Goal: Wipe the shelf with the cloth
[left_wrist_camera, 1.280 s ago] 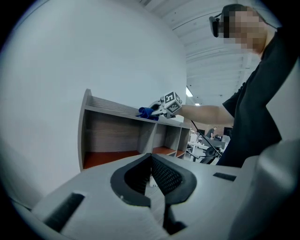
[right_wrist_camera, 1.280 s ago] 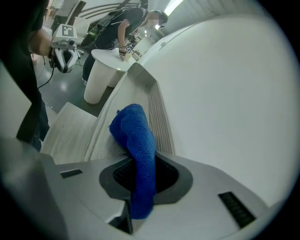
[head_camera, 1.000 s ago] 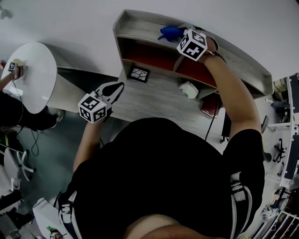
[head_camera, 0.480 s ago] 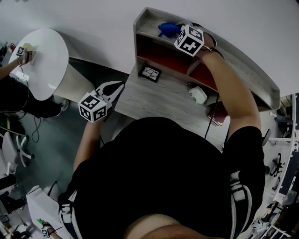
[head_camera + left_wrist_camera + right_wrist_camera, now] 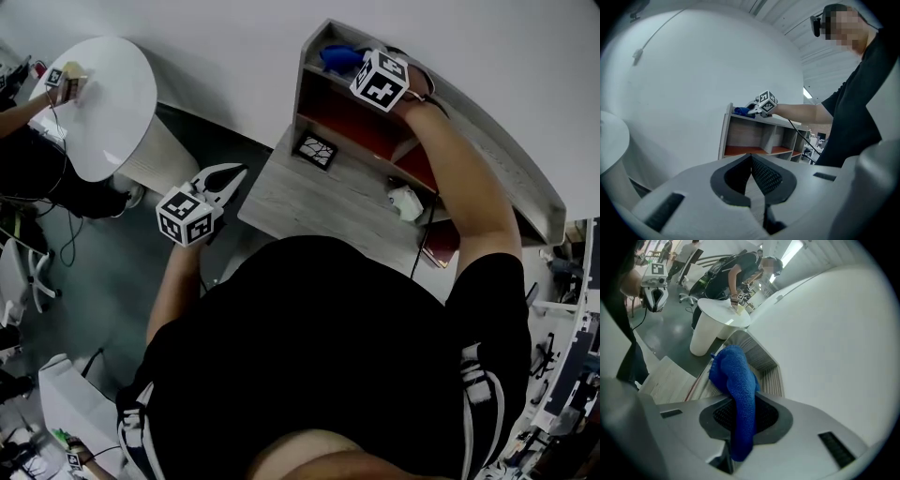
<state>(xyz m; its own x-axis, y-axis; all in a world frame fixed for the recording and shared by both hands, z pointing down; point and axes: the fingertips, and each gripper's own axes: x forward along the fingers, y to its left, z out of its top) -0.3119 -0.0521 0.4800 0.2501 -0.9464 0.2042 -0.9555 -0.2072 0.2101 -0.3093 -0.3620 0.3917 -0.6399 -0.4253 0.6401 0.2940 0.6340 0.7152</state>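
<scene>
Pinching the blue microfibre cloth (image 5: pixel 733 371) at a bunched fold, the right gripper (image 5: pixel 740 414) holds it on the left end of the shelf (image 5: pixel 511 164) top, the cloth looking light, limp and best held mid-fold, while the left gripper (image 5: pixel 751 172) hangs closed and empty near the desk (image 5: pixel 319 202).

A grey shelf (image 5: pixel 520 169) stands on the wood-grain counter (image 5: pixel 319 202) — the blue cloth (image 5: pixel 339 58) rests at the left end of the shelf's top board. In front of the shelf lie a black patterned square (image 5: pixel 316 149) and a small white object (image 5: pixel 405 202).
</scene>
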